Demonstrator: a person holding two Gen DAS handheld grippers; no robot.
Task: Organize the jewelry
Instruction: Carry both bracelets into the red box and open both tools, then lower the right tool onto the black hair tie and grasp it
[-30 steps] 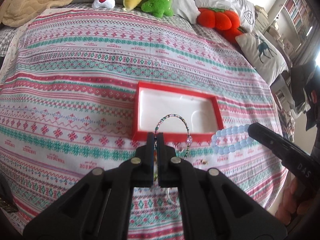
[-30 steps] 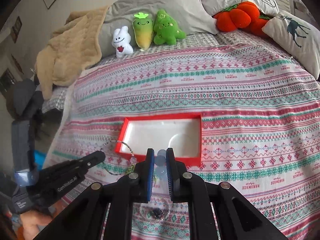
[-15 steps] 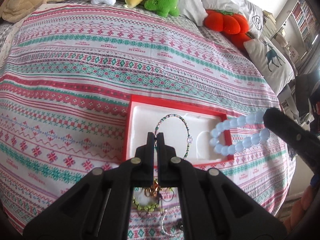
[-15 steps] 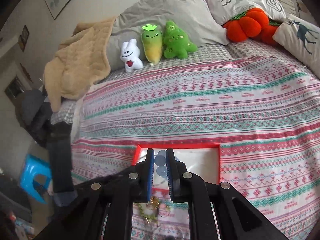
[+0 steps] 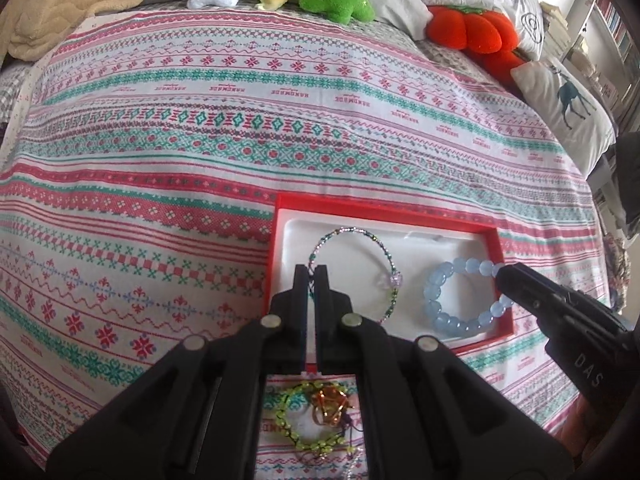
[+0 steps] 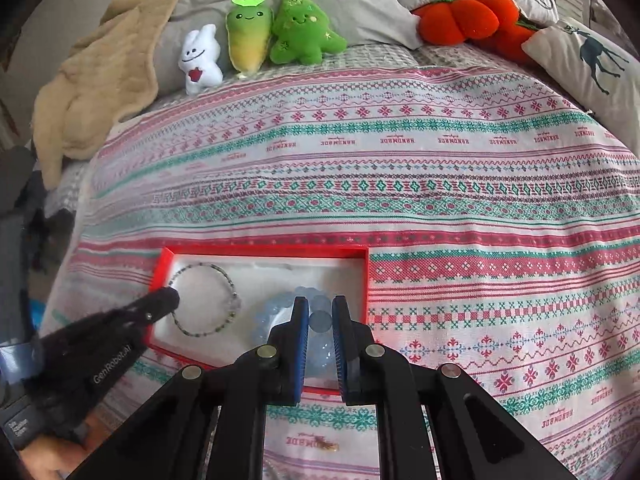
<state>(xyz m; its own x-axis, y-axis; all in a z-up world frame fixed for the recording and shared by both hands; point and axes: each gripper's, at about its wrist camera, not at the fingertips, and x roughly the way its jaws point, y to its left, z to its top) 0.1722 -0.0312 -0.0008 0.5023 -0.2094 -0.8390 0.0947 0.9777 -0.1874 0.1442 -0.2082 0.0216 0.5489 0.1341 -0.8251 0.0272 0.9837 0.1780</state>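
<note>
A red box with a white liner [image 5: 384, 211] [image 6: 264, 251] lies on the patterned bedspread. My left gripper [image 5: 311, 270] is shut on a thin multicoloured beaded bracelet [image 5: 386, 258] [image 6: 224, 276], held over the box's left half. My right gripper [image 6: 320, 304] [image 5: 505, 270] is shut on a pale blue bead bracelet [image 5: 434, 296] [image 6: 276, 308], held over the box's right half. Whether either bracelet touches the liner I cannot tell.
Loose jewelry lies on the bedspread just in front of the box: a yellow-green bead bracelet [image 5: 294, 434] and a gold-orange piece [image 5: 330, 402] [image 6: 326, 446]. Plush toys [image 6: 256, 36], pillows [image 5: 568, 100] and a tan blanket [image 6: 96, 84] line the far side.
Both grippers have moved forward and down over the box with their bracelets. The blue bracelet has come from the box's right rim to inside its right half.
</note>
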